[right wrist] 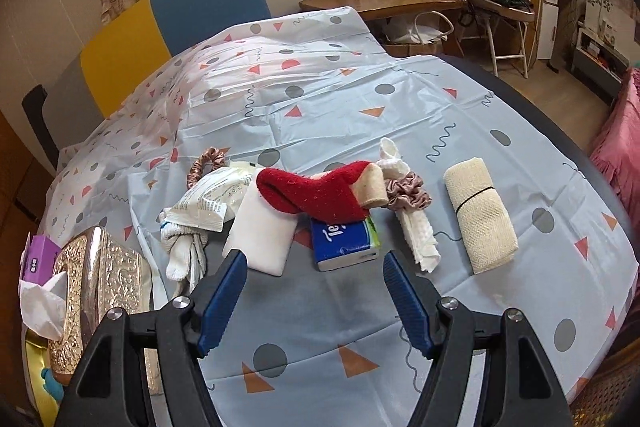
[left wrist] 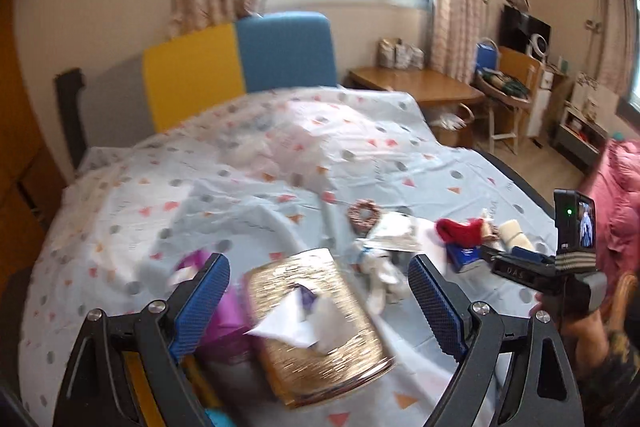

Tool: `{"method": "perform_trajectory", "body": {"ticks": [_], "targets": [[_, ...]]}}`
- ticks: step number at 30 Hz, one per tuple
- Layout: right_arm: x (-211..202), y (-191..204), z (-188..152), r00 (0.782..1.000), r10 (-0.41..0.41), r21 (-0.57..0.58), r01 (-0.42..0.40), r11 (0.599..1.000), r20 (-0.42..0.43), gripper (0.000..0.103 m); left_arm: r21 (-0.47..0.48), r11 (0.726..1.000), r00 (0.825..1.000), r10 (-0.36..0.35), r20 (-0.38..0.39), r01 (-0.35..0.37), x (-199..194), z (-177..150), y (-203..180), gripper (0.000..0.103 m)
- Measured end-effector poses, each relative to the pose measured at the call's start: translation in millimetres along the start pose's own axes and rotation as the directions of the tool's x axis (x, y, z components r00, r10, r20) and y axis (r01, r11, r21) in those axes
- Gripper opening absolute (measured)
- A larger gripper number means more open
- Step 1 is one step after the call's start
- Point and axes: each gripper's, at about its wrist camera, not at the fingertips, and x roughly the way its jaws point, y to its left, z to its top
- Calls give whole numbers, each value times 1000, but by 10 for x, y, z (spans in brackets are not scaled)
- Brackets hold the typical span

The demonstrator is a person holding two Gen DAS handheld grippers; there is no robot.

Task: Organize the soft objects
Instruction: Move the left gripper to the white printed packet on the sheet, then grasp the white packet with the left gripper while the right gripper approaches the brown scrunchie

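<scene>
On the patterned bedsheet we see, left to right, a white foam block, a red fuzzy sock atop a blue tissue pack, and a beige rolled bandage. Our right gripper is nearer, jaws apart and empty, the pack straight ahead. Our left gripper hovers spread over a gold embossed tissue box, gripping nothing.

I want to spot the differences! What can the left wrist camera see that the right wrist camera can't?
Only the left wrist view shows the right gripper from outside, with the hand holding it. Only the right wrist view shows the pink scrunchie and waffle cloth clearly. Both show the red sock, gold tissue box and rolled beige cloth.
</scene>
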Motion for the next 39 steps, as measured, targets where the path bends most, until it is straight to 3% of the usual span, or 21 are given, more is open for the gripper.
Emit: {"method": "perform_trajectory", "body": {"ticks": [4,7,10,16,23,24,26,30,35,39], "targets": [[-65,-76,50,1000,29,45,-29,999,9,72,9,997,986,-72,-154,74,669,295,-348,80],[-93,-82,71,999,47,52,-47,998,10,72,14,997,969,-74,-237,80,1141,396,-568,76],[-110,-93,89,997,71,65,-71,995,6,72,17,997,954,-62,-293,70,1558,424,-684,73],[-84,-124,102,994,106,91,-103,990,-26,72,39,994,909,-75,-411,100,2293,447,-891,70],[-39,-170,105,990,131,118,-124,985,-51,72,98,987,866,-59,-497,124,2851,325,-1080,71],[-34,-178,107,990,133,120,-125,985,-53,72,97,988,860,-53,-507,118,2899,285,-1073,67],[-23,-182,104,989,137,125,-129,984,-57,72,96,989,851,-48,-523,115,2960,210,-1071,50],[7,-179,95,988,139,124,-129,984,-69,72,53,991,865,-78,-495,120,2851,191,-1019,46],[-4,-153,82,988,142,109,-134,985,-63,72,-22,987,898,-154,-413,159,2483,351,-865,46],[63,-77,53,987,137,73,-131,989,-85,72,-51,988,927,-152,-343,143,2200,555,-684,46]]}}
